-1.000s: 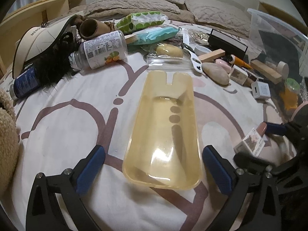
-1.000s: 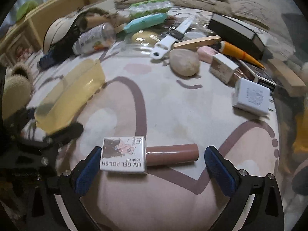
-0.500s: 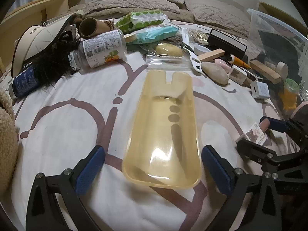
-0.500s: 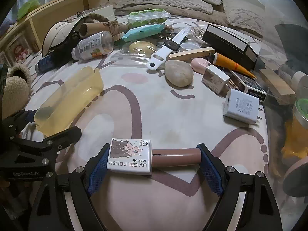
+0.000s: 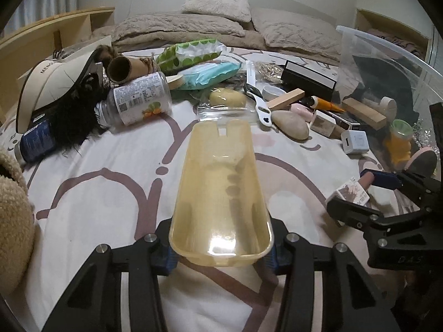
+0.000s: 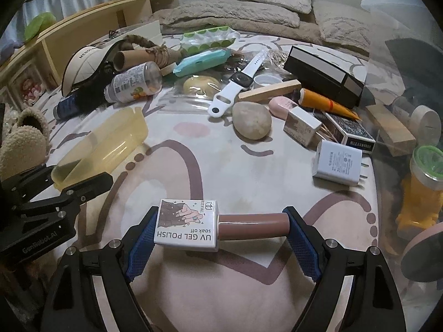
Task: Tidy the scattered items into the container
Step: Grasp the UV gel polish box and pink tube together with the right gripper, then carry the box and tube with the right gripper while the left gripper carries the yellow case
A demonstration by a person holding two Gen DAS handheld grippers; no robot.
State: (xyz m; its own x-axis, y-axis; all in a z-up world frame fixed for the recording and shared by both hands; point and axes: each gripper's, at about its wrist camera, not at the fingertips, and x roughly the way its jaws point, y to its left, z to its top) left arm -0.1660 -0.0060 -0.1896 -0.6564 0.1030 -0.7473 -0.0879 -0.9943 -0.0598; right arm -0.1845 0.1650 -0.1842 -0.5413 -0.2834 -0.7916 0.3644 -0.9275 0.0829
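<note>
A translucent yellow plastic tray (image 5: 221, 182) lies lengthwise on the patterned bedspread. My left gripper (image 5: 218, 257) is closing on its near end, and both blue pads touch its sides. In the right wrist view the tray (image 6: 105, 144) sits at the left with the left gripper (image 6: 58, 177) at its end. My right gripper (image 6: 221, 235) is shut end to end on a UV gel polish bottle (image 6: 188, 227), which has a white label block and a brown cap. From the left wrist the right gripper (image 5: 362, 193) and the bottle (image 5: 350, 193) show at the right. A clear plastic bin (image 5: 387, 55) stands at the far right.
Clutter lies across the far bedspread: a label-wrapped jar (image 5: 138, 99), a cap (image 5: 49, 83), wipe packs (image 5: 210, 74), a white watch (image 6: 238, 83), a stone (image 6: 252, 121), a white charger (image 6: 337, 163) and a black box (image 6: 324, 80). Fuzzy slippers (image 6: 22, 144) sit left. Pillows lie behind.
Both grippers stood wide open a second ago. The right jaws came in onto the gel polish bottle's ends, then the left jaws came in onto the yellow tray's sides.
</note>
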